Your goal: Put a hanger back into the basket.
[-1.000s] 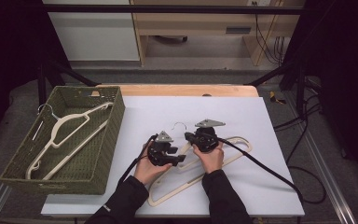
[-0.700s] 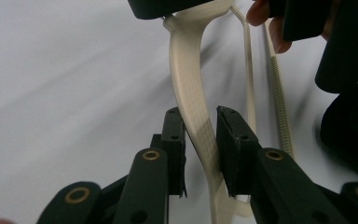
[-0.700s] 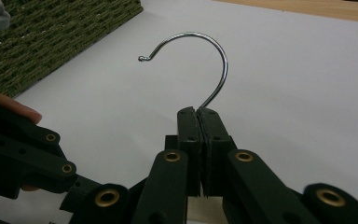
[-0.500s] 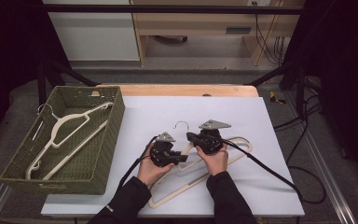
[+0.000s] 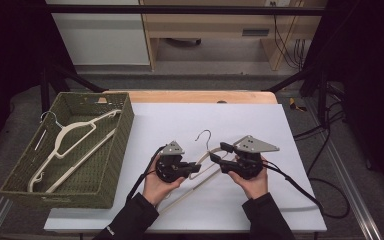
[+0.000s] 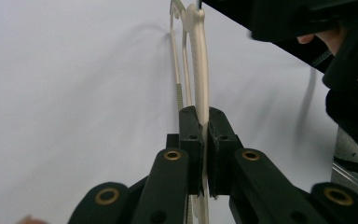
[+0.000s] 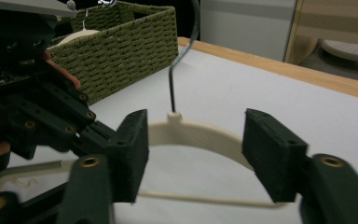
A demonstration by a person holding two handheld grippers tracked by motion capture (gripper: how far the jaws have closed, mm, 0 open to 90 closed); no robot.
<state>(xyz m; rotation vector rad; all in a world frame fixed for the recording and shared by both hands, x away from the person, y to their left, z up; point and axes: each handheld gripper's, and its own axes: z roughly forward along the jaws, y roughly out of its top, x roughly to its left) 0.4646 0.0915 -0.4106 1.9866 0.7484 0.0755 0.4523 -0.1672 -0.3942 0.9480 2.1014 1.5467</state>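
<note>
Plainly the left gripper (image 5: pixel 196 167) is clamped on one shoulder arm of the cream hanger (image 5: pixel 204 169) — in the left gripper view its pads (image 6: pixel 189 140) pinch the thin plastic edge-on, with the hanger's (image 6: pixel 199 56) long arm running straight away from the jaws toward twelve o'clock. The right gripper (image 5: pixel 219 154) has just been opening; in the right gripper view its jaws stand well apart to either side of the hanger's neck (image 7: pixel 193 133), touching nothing, with the wire hook (image 7: pixel 177 70) rising between them. The hanger sits near the middle of the white table (image 5: pixel 240 125), partly raised off it, its hook (image 5: pixel 205 137) pointing to twelve o'clock and its lower bar trailing toward seven o'clock under the left hand. The green wicker basket (image 5: pixel 112 165), already holding another hanger (image 5: pixel 67 145), lies at about nine o'clock from both grippers, so the left hand is the nearer one and the only one with a grip. My guess is that the carry goes leftward, and the hanger's long axis — now slanting across the table — would want turning to run along the basket's length before it goes in
</note>
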